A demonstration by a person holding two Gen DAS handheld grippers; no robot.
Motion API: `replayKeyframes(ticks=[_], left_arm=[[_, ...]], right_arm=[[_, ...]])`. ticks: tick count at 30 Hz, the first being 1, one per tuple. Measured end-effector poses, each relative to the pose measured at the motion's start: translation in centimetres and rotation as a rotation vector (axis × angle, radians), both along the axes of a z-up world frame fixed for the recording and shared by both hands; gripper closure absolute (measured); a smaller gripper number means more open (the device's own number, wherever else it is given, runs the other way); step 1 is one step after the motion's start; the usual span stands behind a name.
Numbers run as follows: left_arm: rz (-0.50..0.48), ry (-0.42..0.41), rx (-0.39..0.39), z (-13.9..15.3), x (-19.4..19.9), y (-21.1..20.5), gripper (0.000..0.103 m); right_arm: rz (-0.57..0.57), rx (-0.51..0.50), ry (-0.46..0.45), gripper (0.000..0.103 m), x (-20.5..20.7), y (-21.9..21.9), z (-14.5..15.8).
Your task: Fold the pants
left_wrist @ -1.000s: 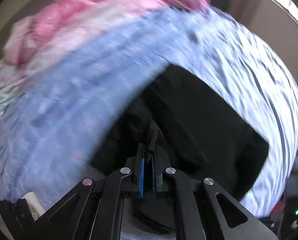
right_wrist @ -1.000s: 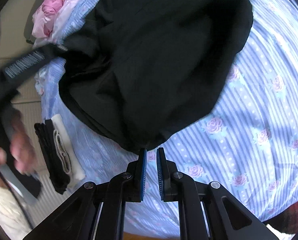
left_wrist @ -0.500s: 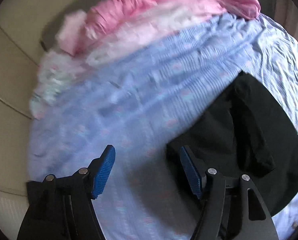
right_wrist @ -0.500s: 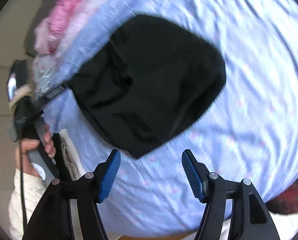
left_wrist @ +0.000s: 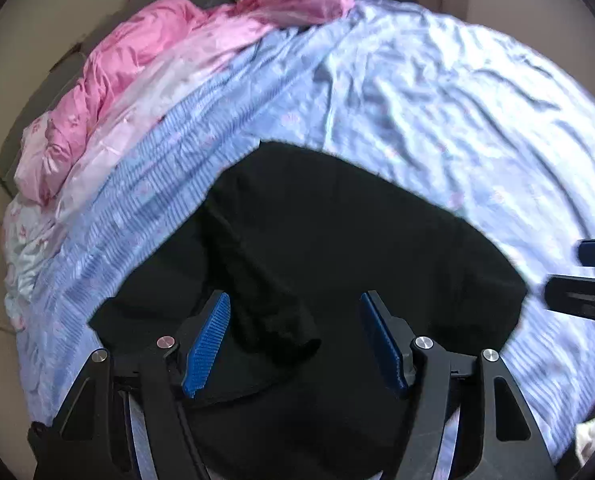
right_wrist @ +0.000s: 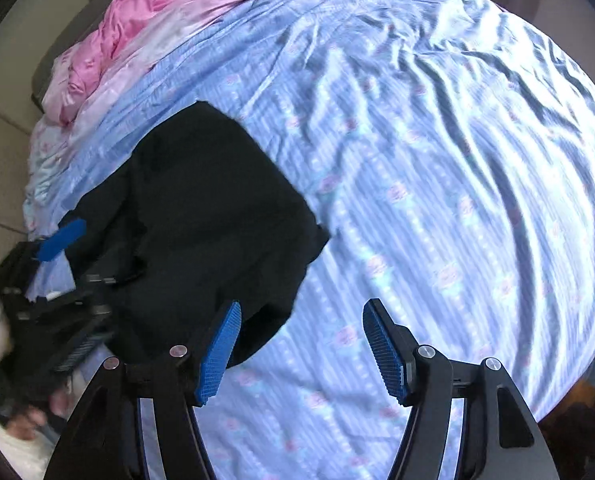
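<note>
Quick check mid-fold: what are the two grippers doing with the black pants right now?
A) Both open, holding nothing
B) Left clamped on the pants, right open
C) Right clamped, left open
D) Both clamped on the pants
A: the left gripper and right gripper both show spread jaws with nothing between them; the black pants lie loose on the blue bedsheet.

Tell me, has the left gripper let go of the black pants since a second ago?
Yes. The left gripper, then shut on the fabric, now stands open above the black pants, which lie flat on the blue striped bedsheet.

Black pants [left_wrist: 337, 248], folded compact; flat on striped floral bedsheet [right_wrist: 437, 200]; loose flap atop
</note>
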State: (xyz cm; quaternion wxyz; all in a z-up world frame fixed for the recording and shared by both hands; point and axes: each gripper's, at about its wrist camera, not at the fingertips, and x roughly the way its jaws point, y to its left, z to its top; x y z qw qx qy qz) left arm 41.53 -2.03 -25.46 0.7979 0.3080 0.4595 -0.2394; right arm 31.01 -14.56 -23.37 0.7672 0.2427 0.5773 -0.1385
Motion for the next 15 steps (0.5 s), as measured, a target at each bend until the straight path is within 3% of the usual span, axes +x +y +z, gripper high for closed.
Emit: replayKeyframes(ticks=[2, 3, 4, 5, 7, 10, 15], left_arm=[[0.027, -0.049, 0.085, -1.7, 0.4, -1.0, 0.040], [0.035, -0.055, 0.115, -2.2, 0.4, -1.2, 0.058], [0.043, -0.052, 0.127, -2.4, 0.3, -1.1, 0.082], [0.057, -0.017, 0.118, -2.5, 0.8, -0.8, 0.092], [0.099, 0.002, 0.069, -1.6, 1.1, 0.5, 0.096], [0.206, -0.069, 0.010, 1.6, 2.3, 3.6, 0.097], [0.390, -0.084, -0.068, 4.8, 7.3, 10.4, 0.097]], right_arm=[[0.005, 0.003, -0.004, 0.038, 0.0, -0.2, 0.0], [0.005, 0.003, -0.004, 0.038, 0.1, -0.3, 0.0], [0.006, 0.006, -0.004, 0.038, 0.1, -0.3, 0.1], [0.008, 0.013, -0.008, 0.038, 0.2, -0.2, 0.1], [0.015, 0.024, -0.017, 0.038, 0.6, 0.0, 0.3], [0.043, 0.032, -0.043, 0.038, 0.8, 0.5, 1.1], [0.077, 0.051, -0.093, 0.038, 2.1, 1.5, 2.2]])
